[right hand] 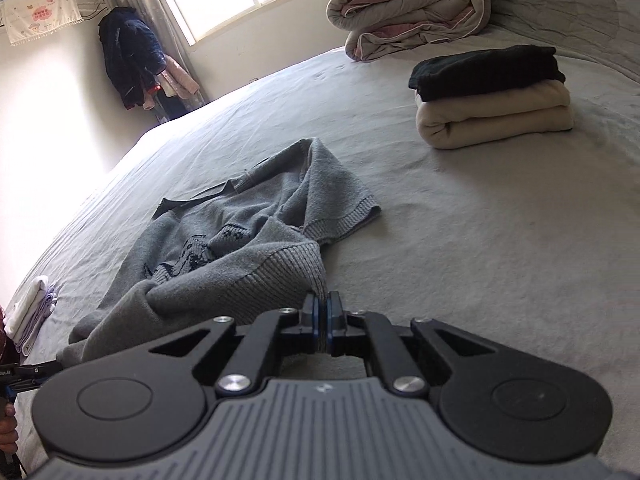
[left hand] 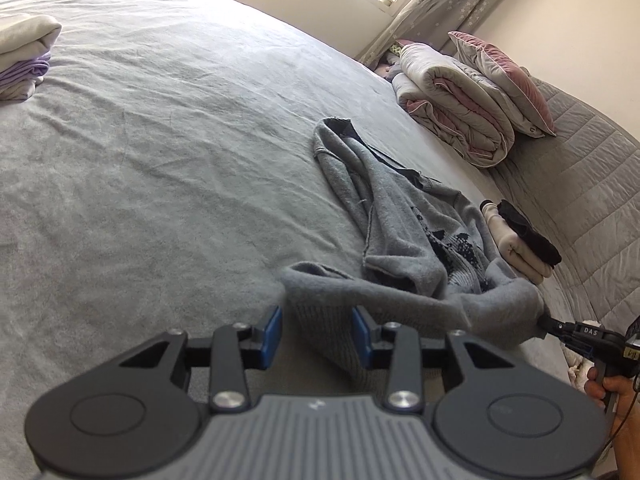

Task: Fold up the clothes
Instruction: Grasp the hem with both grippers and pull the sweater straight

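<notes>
A grey knitted sweater point(left hand: 400, 220) with a dark pattern lies crumpled on the grey bed sheet point(left hand: 160, 160). Its ribbed hem is lifted off the bed and stretched between both grippers. My left gripper point(left hand: 318, 328) has a thick bunch of the hem between its blue pads and is shut on it. In the same view, at the lower right, my right gripper point(left hand: 550, 323) pinches the other end of the hem. The right wrist view shows the right gripper point(right hand: 323, 316) shut tight on a thin corner of the sweater point(right hand: 224, 248). The left gripper point(right hand: 44, 368) is at the left edge.
A folded cream and black stack point(right hand: 492, 108) sits right of the sweater. A rolled duvet point(right hand: 408, 8) and a pillow point(left hand: 500, 80) lie at the head of the bed. A white and lilac folded pile point(left hand: 24, 56) rests far left. Coats point(right hand: 128, 56) hang by the window.
</notes>
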A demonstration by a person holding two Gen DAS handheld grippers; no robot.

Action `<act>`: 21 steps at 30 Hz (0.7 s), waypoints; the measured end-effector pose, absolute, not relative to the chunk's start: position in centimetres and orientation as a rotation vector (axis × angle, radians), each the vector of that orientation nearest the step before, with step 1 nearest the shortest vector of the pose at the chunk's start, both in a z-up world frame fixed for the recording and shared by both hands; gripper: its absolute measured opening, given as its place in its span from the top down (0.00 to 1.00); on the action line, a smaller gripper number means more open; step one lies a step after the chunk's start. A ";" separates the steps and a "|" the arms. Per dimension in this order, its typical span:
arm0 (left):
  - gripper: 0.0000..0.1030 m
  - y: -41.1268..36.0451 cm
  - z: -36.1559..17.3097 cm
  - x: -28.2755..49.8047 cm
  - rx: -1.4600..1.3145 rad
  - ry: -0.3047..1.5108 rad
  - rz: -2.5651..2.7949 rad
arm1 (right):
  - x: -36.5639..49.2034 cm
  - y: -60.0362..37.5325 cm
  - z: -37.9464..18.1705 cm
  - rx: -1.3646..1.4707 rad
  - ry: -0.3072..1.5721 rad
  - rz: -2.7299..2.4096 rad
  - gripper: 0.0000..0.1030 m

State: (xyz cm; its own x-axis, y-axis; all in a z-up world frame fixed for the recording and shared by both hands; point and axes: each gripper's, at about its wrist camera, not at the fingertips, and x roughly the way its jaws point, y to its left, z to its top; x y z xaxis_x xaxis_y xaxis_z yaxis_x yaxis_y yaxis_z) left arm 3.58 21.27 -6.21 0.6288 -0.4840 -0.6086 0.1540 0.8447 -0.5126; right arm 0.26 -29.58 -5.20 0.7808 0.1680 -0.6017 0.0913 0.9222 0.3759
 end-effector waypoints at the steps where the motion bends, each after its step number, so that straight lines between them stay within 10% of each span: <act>1: 0.63 21.5 -6.2 3.6 -0.445 0.814 -0.383 | 0.3 -29.9 -5.3 0.403 0.690 0.032 0.96; 13: 0.70 19.1 -7.1 3.3 -0.360 0.805 -0.512 | 0.6 -29.8 -6.8 0.385 0.779 0.084 0.84; 16: 0.80 18.4 -7.5 3.2 -0.355 0.814 -0.535 | 0.7 -29.9 -7.3 0.387 0.771 0.102 0.46; 21: 0.90 17.7 -7.0 2.7 -0.375 0.836 -0.534 | 0.8 -29.0 -8.2 0.332 0.725 0.122 0.57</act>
State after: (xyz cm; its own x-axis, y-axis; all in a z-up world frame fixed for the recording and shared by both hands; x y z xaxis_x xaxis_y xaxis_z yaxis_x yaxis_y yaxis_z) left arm 2.71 17.74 -6.98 0.5528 -0.5815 -0.5969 0.2966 0.8066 -0.5112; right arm 0.85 -29.03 -8.24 0.7440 0.2235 -0.6297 0.0044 0.9408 0.3390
